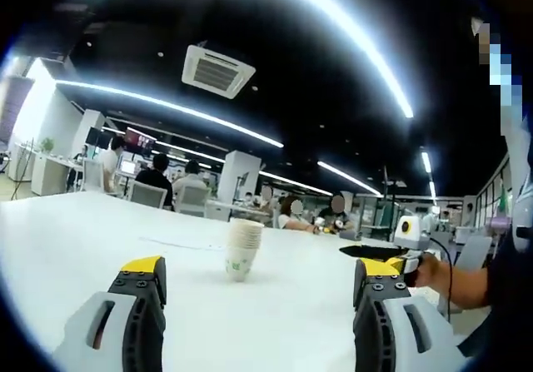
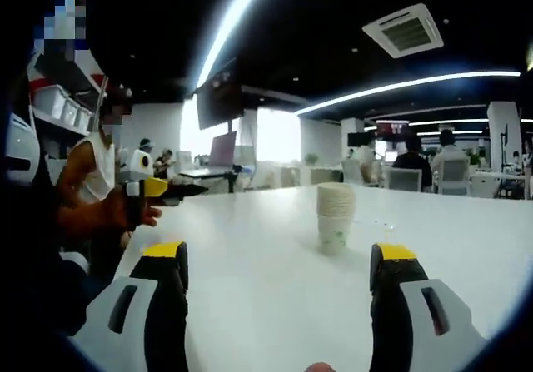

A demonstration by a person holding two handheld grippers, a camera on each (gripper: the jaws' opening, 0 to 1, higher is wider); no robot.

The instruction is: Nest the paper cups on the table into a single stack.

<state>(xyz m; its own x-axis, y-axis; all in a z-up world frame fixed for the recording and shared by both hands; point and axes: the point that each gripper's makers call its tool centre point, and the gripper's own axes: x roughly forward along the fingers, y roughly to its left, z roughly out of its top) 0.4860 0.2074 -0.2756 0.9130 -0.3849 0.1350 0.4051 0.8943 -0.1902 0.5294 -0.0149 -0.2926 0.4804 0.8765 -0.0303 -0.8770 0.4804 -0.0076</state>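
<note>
A single stack of white paper cups (image 1: 243, 249) with a green print on the bottom cup stands upright on the white table (image 1: 75, 239). My left gripper (image 1: 258, 265) is open, its jaws wide apart just short of the stack and holding nothing. My right gripper (image 1: 371, 250) comes in from the right of that view, held by a hand, level with the cups and apart from them. In the right gripper view the stack (image 2: 335, 215) stands ahead, slightly right of centre, beyond my open, empty right gripper (image 2: 279, 255). The left gripper (image 2: 179, 190) points in from the left.
The table top (image 2: 250, 305) stretches wide around the stack. Beyond its far edge several people (image 1: 158, 176) sit on chairs at other desks. A person's arm (image 2: 92, 214) holds the left gripper near the table's left edge.
</note>
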